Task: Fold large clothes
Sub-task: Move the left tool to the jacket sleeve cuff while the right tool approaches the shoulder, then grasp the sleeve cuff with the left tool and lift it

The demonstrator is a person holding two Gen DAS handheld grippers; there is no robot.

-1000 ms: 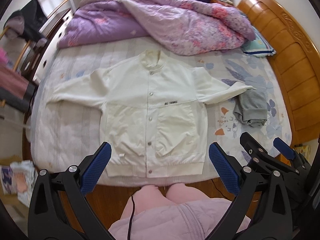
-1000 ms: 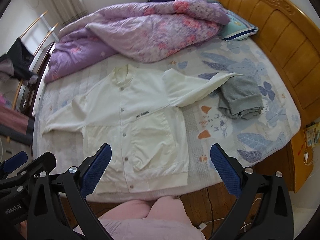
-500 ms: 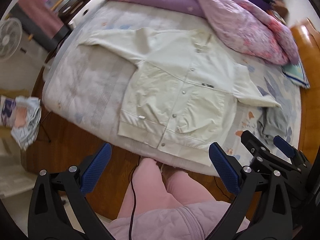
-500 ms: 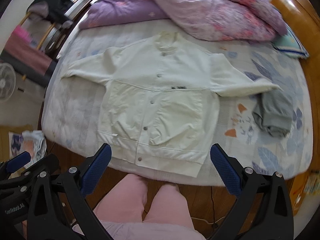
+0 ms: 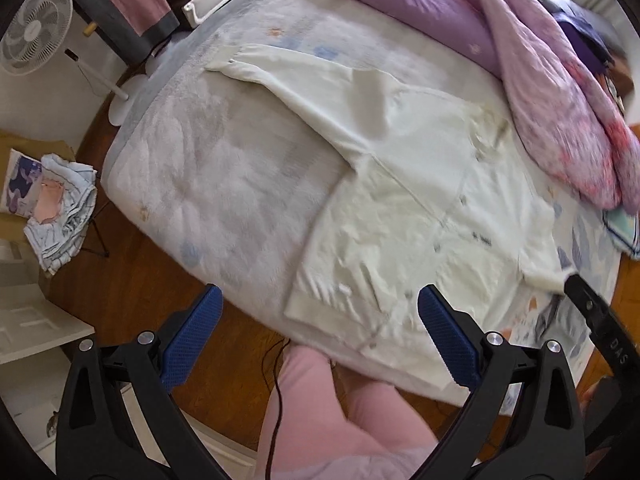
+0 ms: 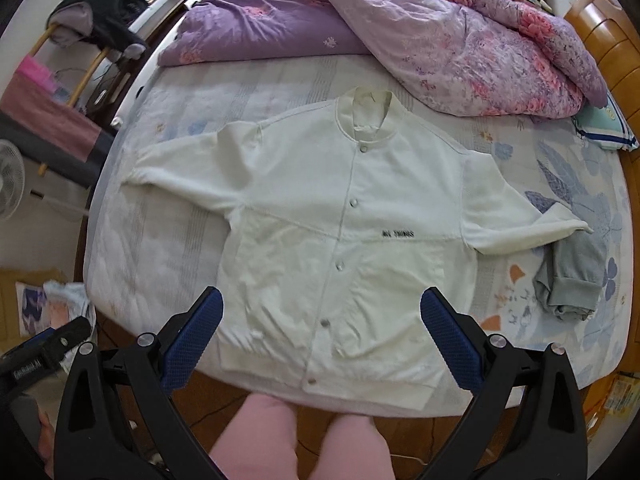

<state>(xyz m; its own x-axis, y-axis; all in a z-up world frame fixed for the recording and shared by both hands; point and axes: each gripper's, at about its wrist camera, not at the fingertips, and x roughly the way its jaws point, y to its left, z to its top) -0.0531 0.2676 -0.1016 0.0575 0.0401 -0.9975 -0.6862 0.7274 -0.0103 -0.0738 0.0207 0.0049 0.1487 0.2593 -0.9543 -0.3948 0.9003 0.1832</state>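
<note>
A cream snap-button jacket (image 6: 344, 216) lies flat and face up on the bed, sleeves spread out to both sides, hem toward me. It also shows in the left wrist view (image 5: 420, 200), tilted and blurred. My left gripper (image 5: 316, 328) is open and empty, above the bed's near left edge and the jacket's hem corner. My right gripper (image 6: 320, 328) is open and empty, held above the jacket's hem. Neither gripper touches the cloth.
A purple quilt (image 6: 400, 20) is heaped at the far side of the bed. Folded grey trousers (image 6: 572, 276) lie under the jacket's right cuff. A wooden headboard (image 6: 612, 40) stands at right. A fan (image 5: 36, 36) and a cloth pile (image 5: 60, 208) are on the floor at left.
The left gripper has swung left, so its view now takes in the bed's left edge and floor. The right gripper has moved left to centre over the jacket. The jacket has not moved.
</note>
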